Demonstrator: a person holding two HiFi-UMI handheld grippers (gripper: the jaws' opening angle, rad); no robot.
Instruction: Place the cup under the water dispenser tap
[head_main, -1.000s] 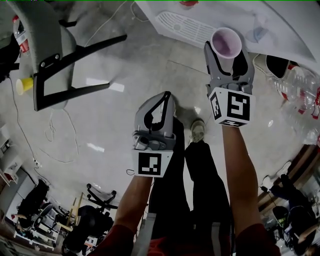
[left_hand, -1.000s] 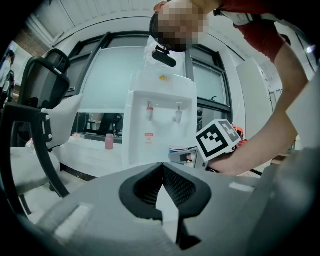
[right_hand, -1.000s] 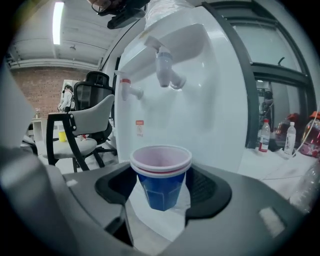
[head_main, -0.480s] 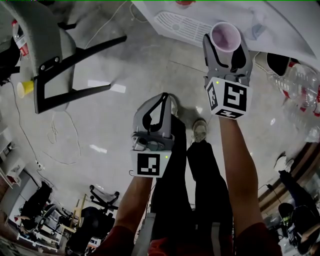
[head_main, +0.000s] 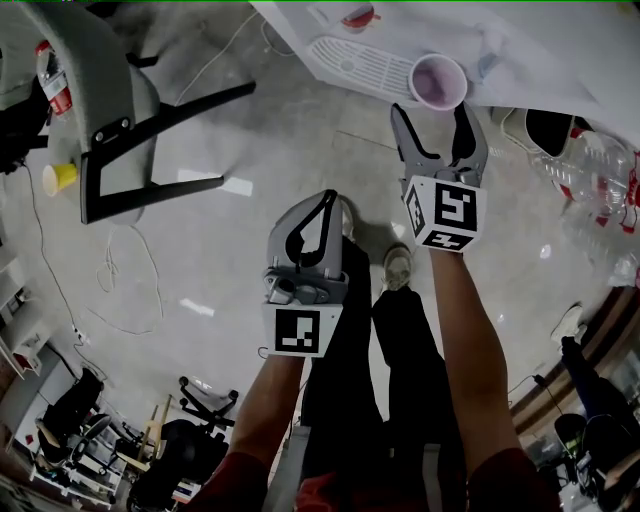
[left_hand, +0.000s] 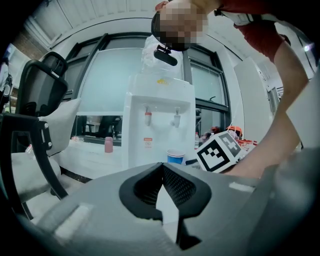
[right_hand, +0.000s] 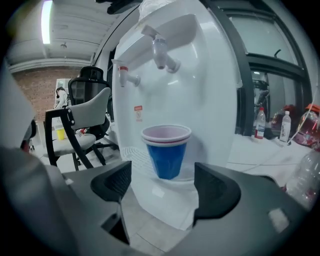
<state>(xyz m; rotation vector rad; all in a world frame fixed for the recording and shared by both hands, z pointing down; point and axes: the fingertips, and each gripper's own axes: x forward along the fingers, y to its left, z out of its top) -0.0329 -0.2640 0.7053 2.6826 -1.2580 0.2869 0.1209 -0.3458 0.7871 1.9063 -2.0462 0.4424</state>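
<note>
Cup on dispenser tray; chair, bottles aside

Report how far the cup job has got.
Done: the cup stands on the dispenser tray, about below a tap. In hand: the right gripper has just been opening its jaws, nothing between them. Left: probably only backing away. The left gripper is shut, idle.
</note>
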